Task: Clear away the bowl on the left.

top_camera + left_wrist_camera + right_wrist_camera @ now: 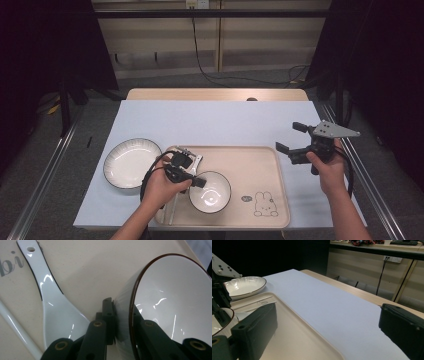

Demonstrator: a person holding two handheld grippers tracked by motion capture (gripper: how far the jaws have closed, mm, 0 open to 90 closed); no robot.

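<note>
In the high view, the left gripper (196, 181) sits over the left part of a beige tray (260, 165), at the rim of a small white bowl (211, 192) that stands in the tray. A wider white plate (131, 162) lies on the pale surface (215, 122) just left of the tray. The right gripper (291, 141) hangs above the surface at the tray's right edge, its jaws spread wide with nothing between them.

In the left gripper view, the jaws are nearly closed and clamp the bowl's (172, 300) dark-edged rim, one jaw outside the wall and one inside. A white ceramic spoon (53, 307) lies on the tray (90, 272) beside the bowl, and a white chopstick (17, 330) crosses the lower left corner.

In the right gripper view, the two black jaws stand far apart, empty, over the tray (297, 332) and the surface (332, 305). The plate (245, 286) shows at the far left, with the left gripper (220, 302) and the bowl (222, 322) near it.
</note>
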